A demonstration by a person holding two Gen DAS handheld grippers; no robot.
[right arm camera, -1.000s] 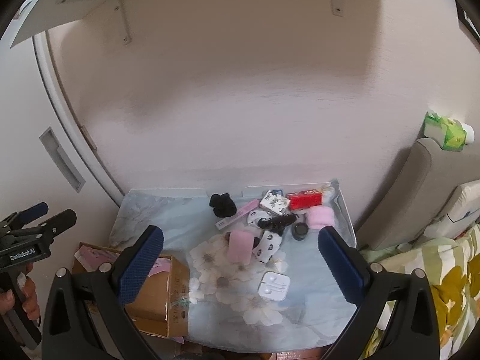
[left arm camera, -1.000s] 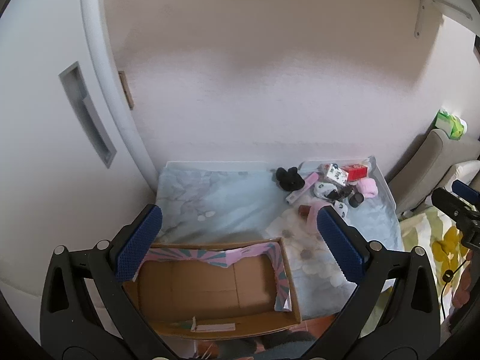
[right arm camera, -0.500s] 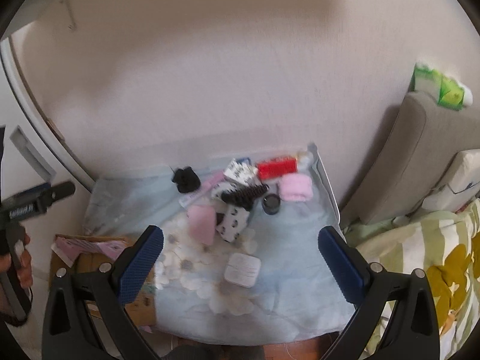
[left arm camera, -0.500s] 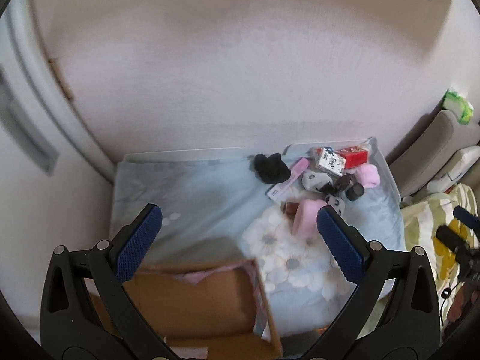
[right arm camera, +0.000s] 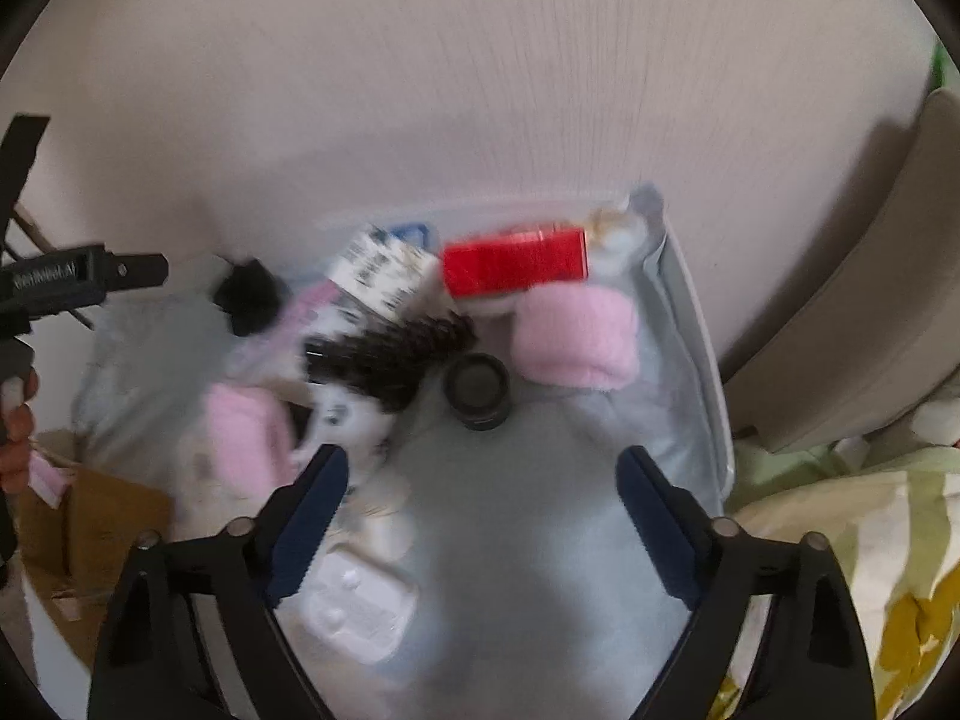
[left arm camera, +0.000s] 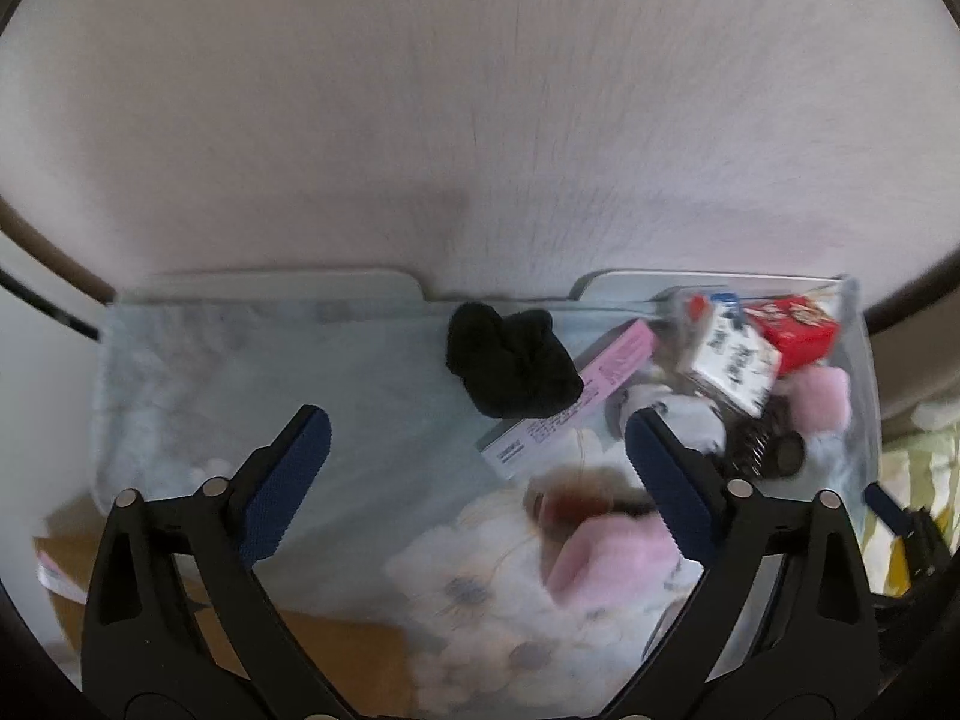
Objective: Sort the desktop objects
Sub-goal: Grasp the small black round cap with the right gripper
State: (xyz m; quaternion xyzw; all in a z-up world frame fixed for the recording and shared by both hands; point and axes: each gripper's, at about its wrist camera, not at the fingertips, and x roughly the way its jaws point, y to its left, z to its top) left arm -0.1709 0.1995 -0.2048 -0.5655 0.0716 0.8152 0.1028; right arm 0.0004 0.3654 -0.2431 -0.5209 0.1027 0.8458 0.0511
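The things to be sorted lie heaped at the far right of the pale blue cloth: a black scrunchie, a long pink box, a red box, a fluffy pink pad, a dark hairbrush and a small black jar. Nearer lies a white case, and at the near left a cardboard box sits half under the cloth's edge.

The left gripper stands wide with nothing between its pads, above bare cloth short of the scrunchie. The right gripper has just been closing a little yet is still well apart and empty, short of the jar.

This looks like the opening reach, nothing yet sorted. Each gripper needs to settle over one loose item, probably scrunchie and jar, straddle it cleanly, then close without dragging neighbours.
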